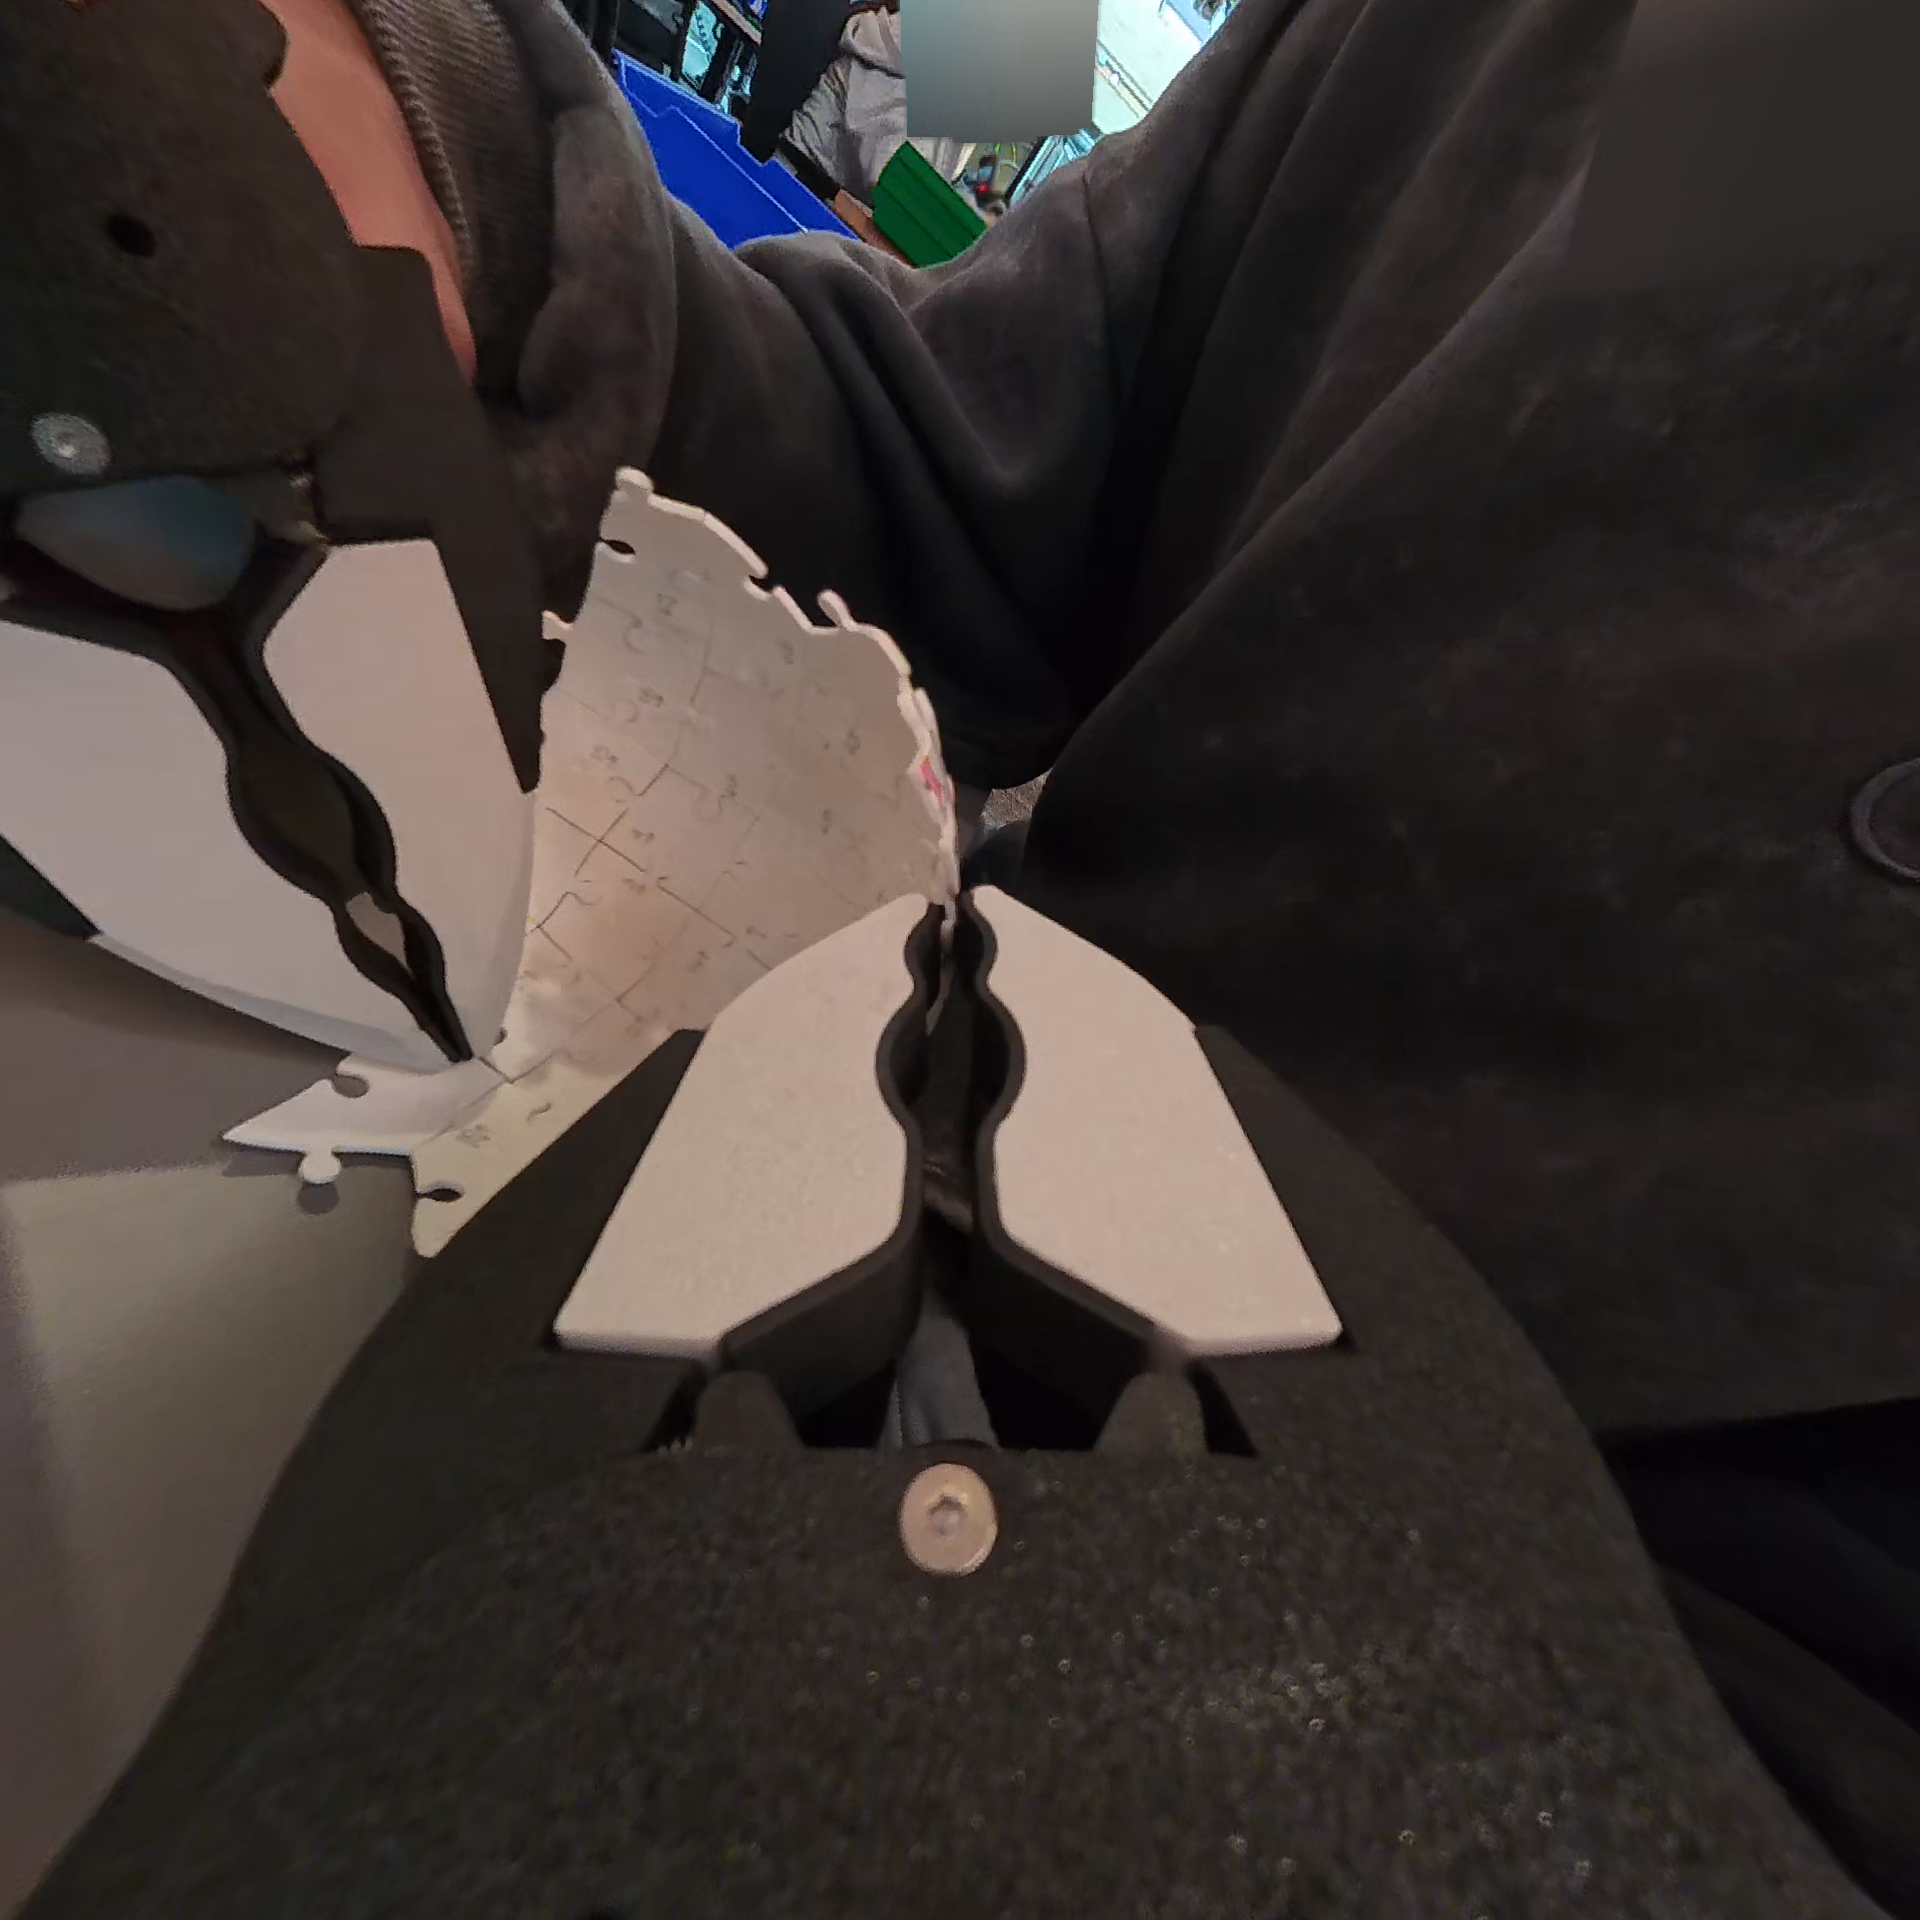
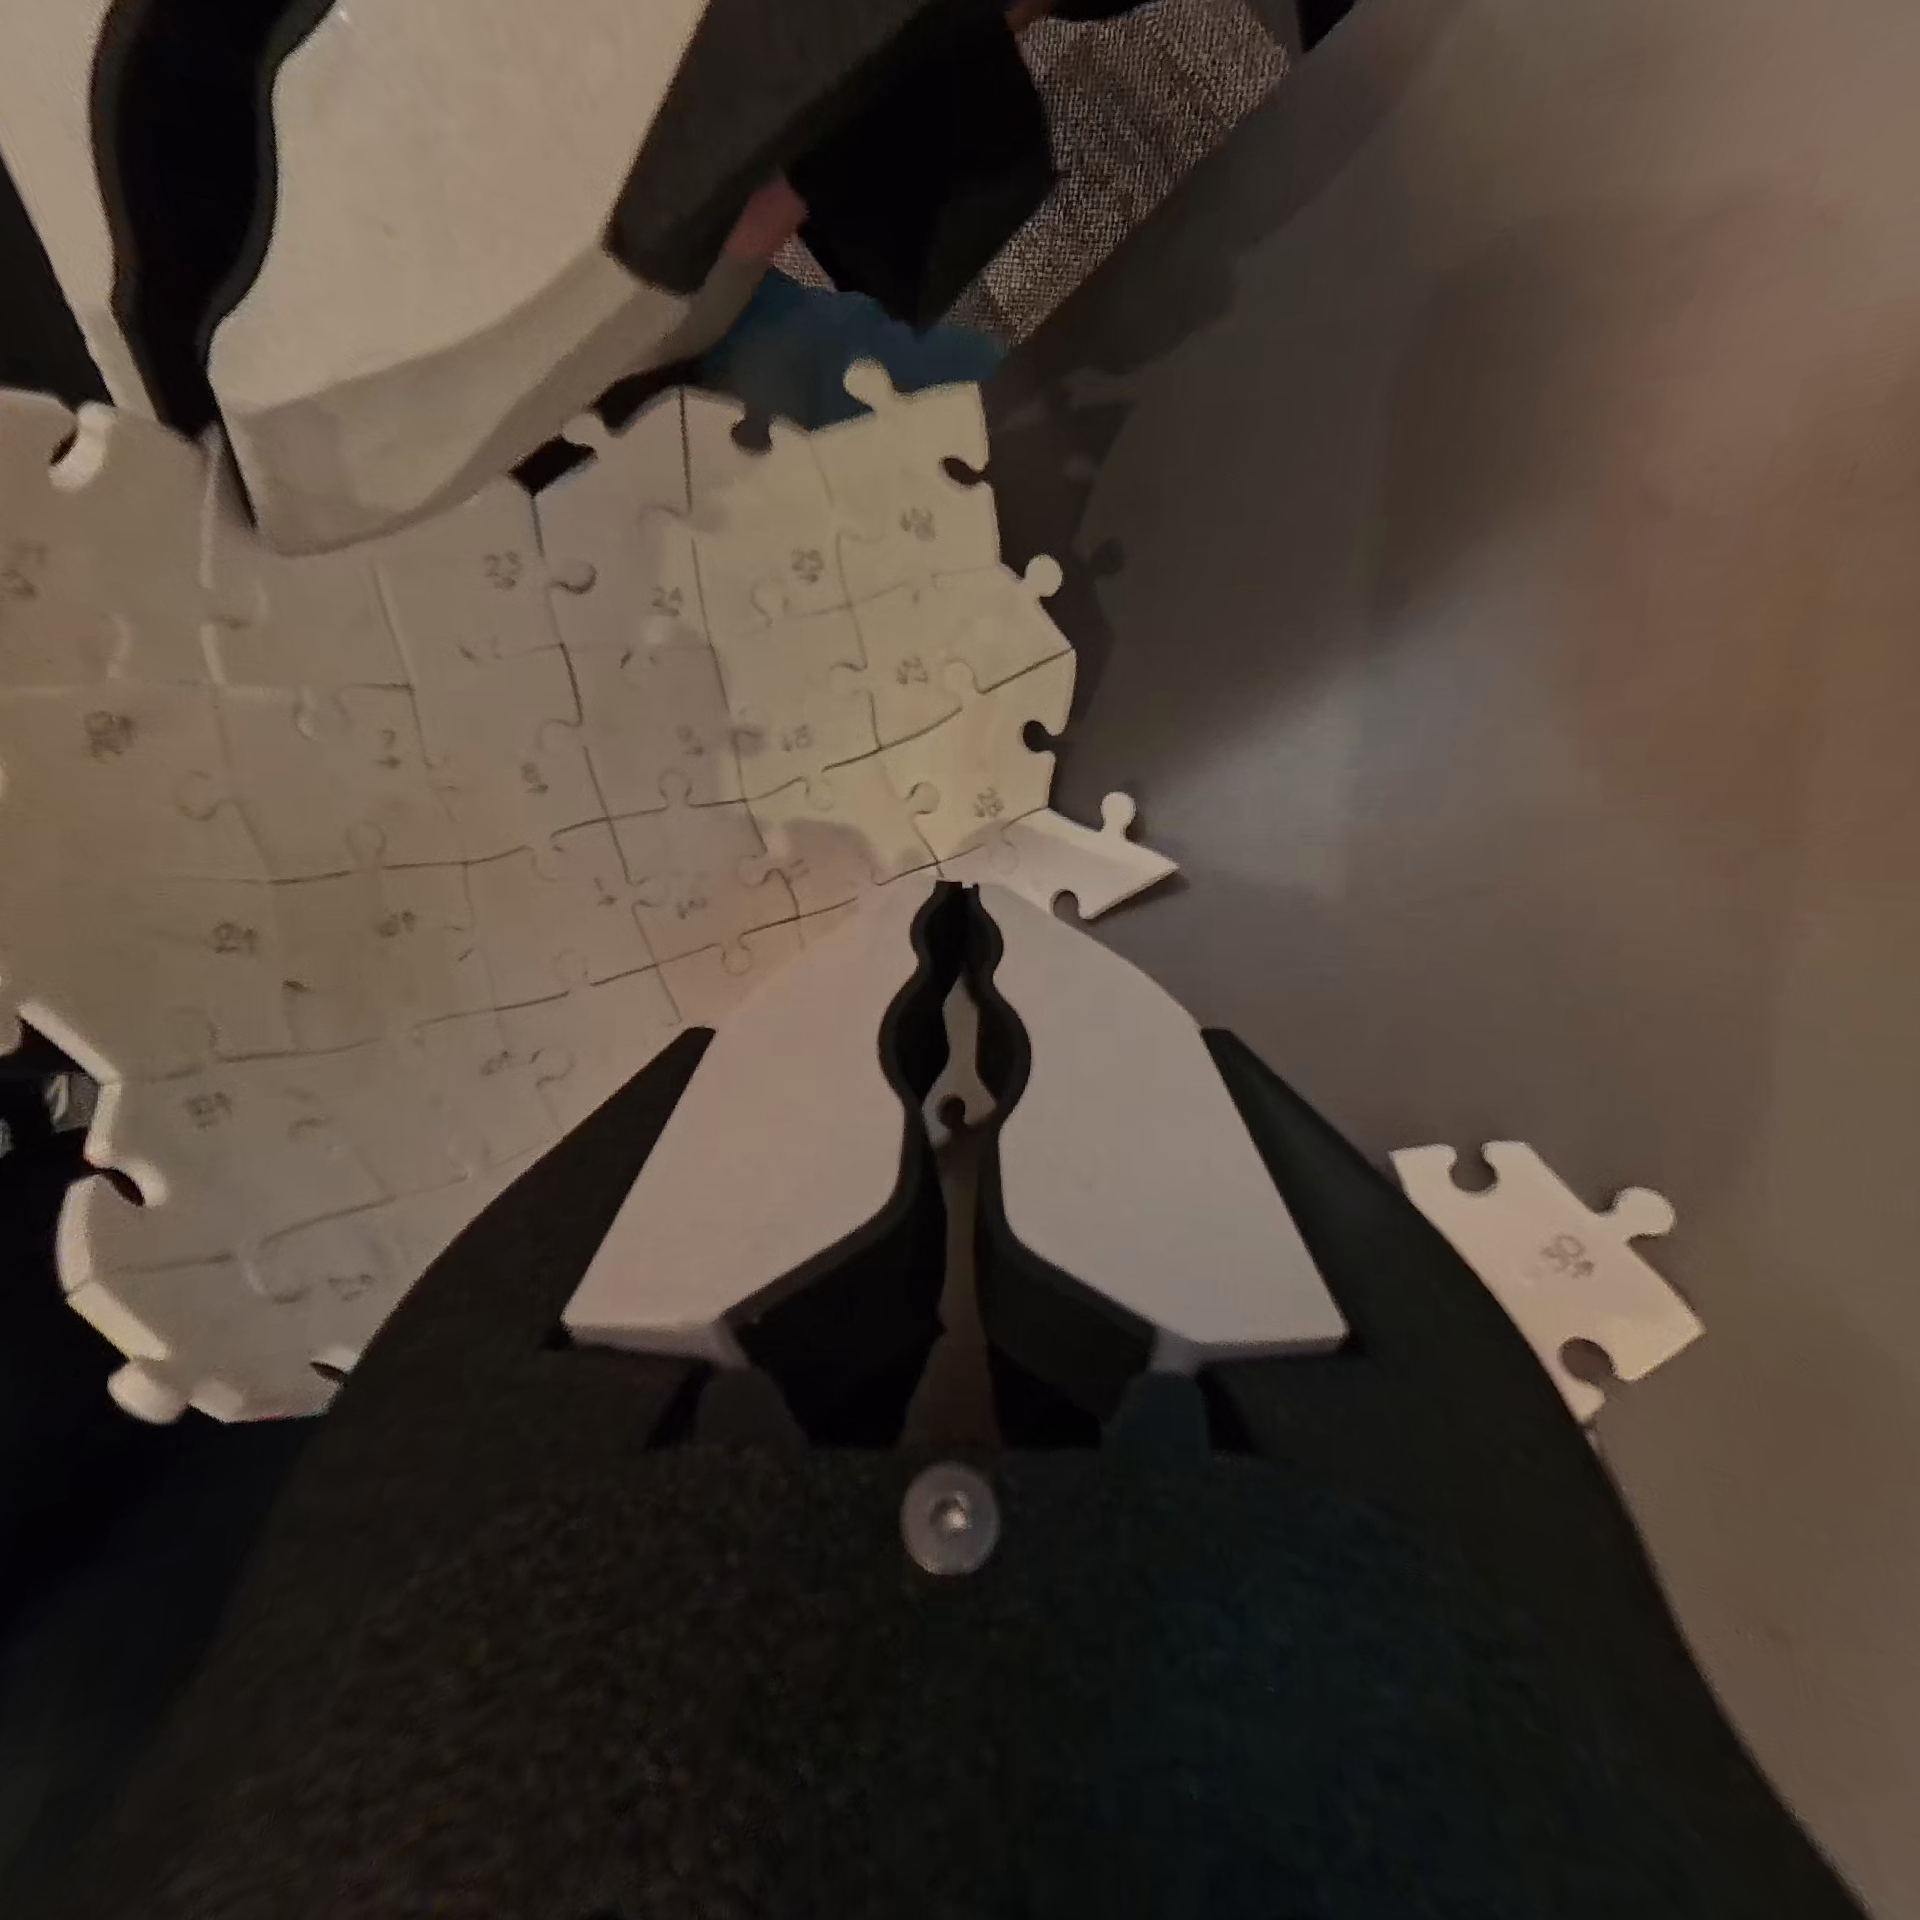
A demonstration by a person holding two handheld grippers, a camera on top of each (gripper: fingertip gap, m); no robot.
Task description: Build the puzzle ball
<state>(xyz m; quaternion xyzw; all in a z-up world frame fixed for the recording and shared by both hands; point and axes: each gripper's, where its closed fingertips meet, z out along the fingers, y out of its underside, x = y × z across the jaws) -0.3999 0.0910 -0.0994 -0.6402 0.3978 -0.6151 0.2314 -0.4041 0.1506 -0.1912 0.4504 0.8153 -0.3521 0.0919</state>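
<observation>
Right wrist view, white curved half-built puzzle ball [image 2: 499, 831]

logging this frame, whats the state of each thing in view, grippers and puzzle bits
left gripper: shut on the rim of the puzzle shell
right gripper: shut on the shell's edge
puzzle shell: partly built, curved, white inner side showing, rim jagged
loose piece: lying flat on the grey table, unattached

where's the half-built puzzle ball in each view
Left wrist view: the puzzle ball shell curves up at centre-left, its rim pinched in the left gripper.
Right wrist view: the shell fills the left half, its lower right edge pinched in the right gripper.
Shared landmark: the shell's knobbed, unfinished rim.
</observation>
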